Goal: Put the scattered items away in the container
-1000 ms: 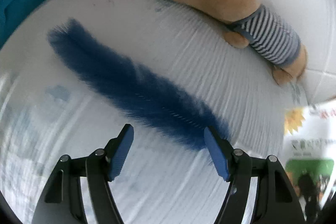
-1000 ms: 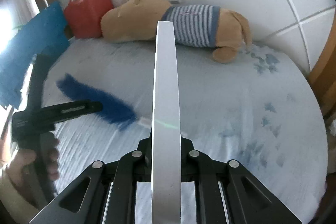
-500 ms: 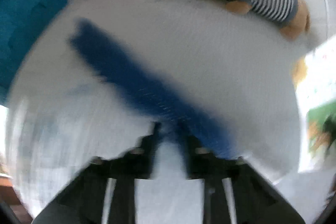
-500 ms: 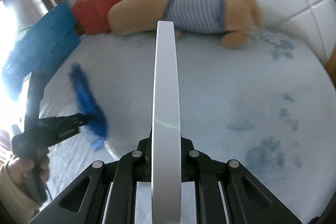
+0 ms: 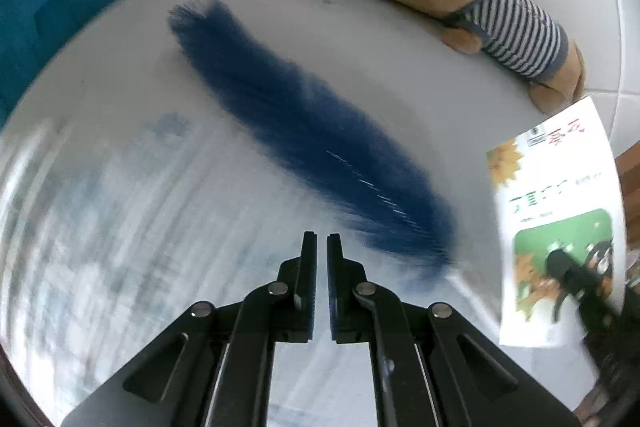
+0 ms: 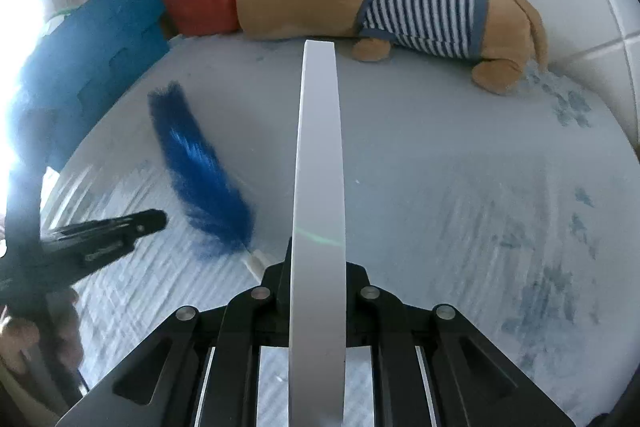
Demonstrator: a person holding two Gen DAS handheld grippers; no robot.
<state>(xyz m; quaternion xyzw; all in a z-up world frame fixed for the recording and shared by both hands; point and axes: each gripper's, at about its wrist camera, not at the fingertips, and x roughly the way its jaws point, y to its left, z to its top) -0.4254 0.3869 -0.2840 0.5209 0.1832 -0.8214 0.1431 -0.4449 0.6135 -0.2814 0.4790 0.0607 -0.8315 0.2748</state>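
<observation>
Left wrist view: the left gripper (image 5: 321,247) is now seen with its fingers (image 5: 308,259) drawn almost together, only a thin slit left between them and nothing held, whereas a second ago they stood wide apart on either side of the near end of the blue duster (image 5: 304,131). The duster lies on the bed (image 5: 120,227) ahead and to the right, outside the fingers, so the closure is judged to have missed it and another approach seems needed. In the right wrist view the right gripper (image 6: 318,255) is clamped on a white booklet (image 6: 318,167), seen edge-on. The teal container (image 6: 92,67) stands at the far left, well apart from the duster
</observation>
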